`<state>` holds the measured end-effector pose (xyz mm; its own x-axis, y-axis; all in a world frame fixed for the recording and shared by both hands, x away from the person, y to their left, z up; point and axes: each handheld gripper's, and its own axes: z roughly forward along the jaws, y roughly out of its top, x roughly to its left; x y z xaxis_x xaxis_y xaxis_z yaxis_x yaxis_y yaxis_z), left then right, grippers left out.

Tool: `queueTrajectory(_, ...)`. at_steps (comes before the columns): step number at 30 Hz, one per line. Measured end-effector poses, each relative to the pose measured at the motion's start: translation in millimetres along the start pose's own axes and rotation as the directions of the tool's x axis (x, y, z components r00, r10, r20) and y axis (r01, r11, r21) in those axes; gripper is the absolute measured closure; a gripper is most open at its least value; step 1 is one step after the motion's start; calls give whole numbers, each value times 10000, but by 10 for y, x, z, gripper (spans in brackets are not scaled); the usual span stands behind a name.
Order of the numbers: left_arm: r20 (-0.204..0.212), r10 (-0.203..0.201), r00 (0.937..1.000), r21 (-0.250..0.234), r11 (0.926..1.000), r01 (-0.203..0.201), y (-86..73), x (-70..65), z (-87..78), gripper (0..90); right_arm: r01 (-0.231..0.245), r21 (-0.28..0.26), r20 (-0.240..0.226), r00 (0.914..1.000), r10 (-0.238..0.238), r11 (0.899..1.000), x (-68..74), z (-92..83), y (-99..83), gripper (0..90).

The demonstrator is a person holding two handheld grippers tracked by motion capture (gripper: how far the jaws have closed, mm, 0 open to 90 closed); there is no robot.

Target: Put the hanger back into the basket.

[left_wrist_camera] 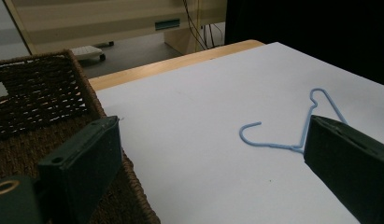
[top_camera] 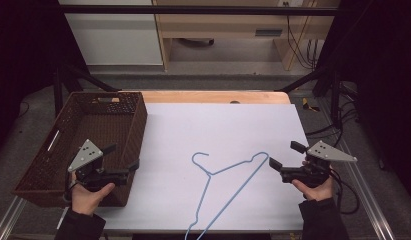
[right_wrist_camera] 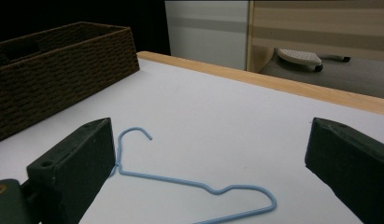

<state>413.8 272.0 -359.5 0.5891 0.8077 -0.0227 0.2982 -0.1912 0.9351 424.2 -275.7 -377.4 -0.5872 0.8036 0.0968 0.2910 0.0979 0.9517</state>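
The hanger (top_camera: 228, 192), a thin blue wire item, is laid flat on the white sheet (top_camera: 218, 130) at the near centre, its hook (top_camera: 199, 156) turned to the far left and its near corner projecting past the near edge of the sheet. Because it lies flat and unobstructed, it can be approached from either side. The left gripper (top_camera: 124, 159) is held over the near right corner of the basket (top_camera: 48, 165), jaws spread wide and empty; in the left gripper view the hanger (left_wrist_camera: 316, 116) is seen beyond the jaws, well apart from them. The right gripper (top_camera: 287, 155) is held near the right edge of the sheet, jaws likewise wide apart with nothing between them, aimed at the right shoulder (top_camera: 265, 155) of the hanger, which is just beside it; in the right gripper view the hanger (right_wrist_camera: 194, 183) lies low between the 2 jaws. The right gripper is judged the better placed for a first grasp. The wire sits flush on the sheet, so a low, level approach is judged necessary. Open room is available across the far half of the sheet. On the left, movement is limited by the wall of the basket (right_wrist_camera: 63, 70); on the far side, by the wooden table (top_camera: 213, 96) edge.
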Motion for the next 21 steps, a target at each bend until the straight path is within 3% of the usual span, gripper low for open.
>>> queueTrajectory(11, 131, 67, 9999, 117, 9999, -69, 27, -105, 37, 50, 59, 167, 7, 10000, -60, 9998, 19, 24, 0, 24)
queueTrajectory(21, 464, 259, 9986, 480, 9985, -281, 10, -332, 181, 62, 247, 459, -10, 9997, -247, 9986, 72, 81, -6, 28)
